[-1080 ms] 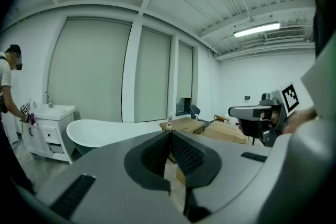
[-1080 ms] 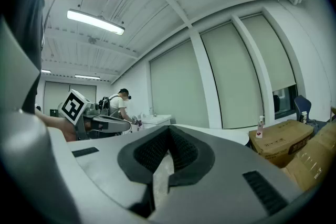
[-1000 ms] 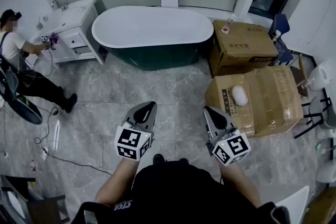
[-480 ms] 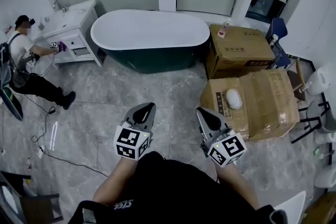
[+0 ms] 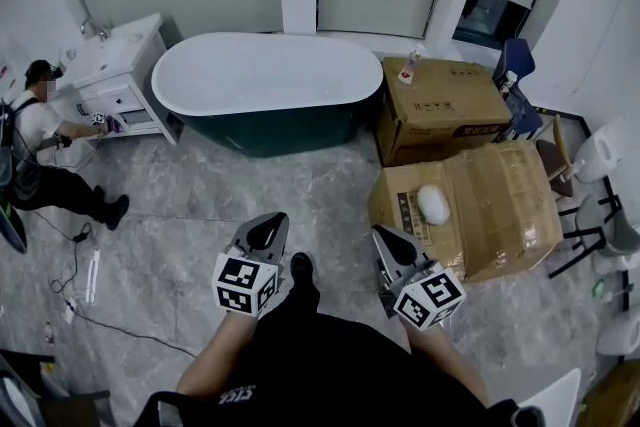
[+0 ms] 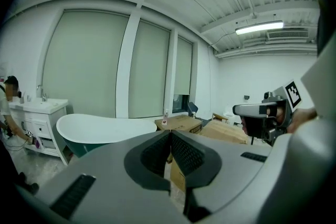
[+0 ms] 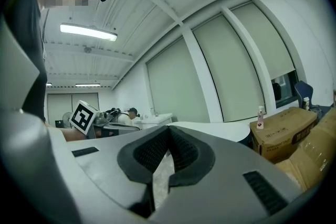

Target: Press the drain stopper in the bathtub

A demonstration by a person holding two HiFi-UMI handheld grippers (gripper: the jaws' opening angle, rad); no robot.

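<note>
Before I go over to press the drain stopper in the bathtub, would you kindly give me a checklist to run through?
1. Left gripper free: ok, jaws together, nothing between them.
2. Right gripper free: ok, jaws together, nothing between them.
3. Bathtub within reach: not ok, it stands across the floor ahead of both grippers.
4. Drain stopper located: cannot tell, no view shows it inside the tub.
5. Path to the tub: ok, the cardboard boxes stand off to the right and the person crouches off to the left by the vanity.
</note>
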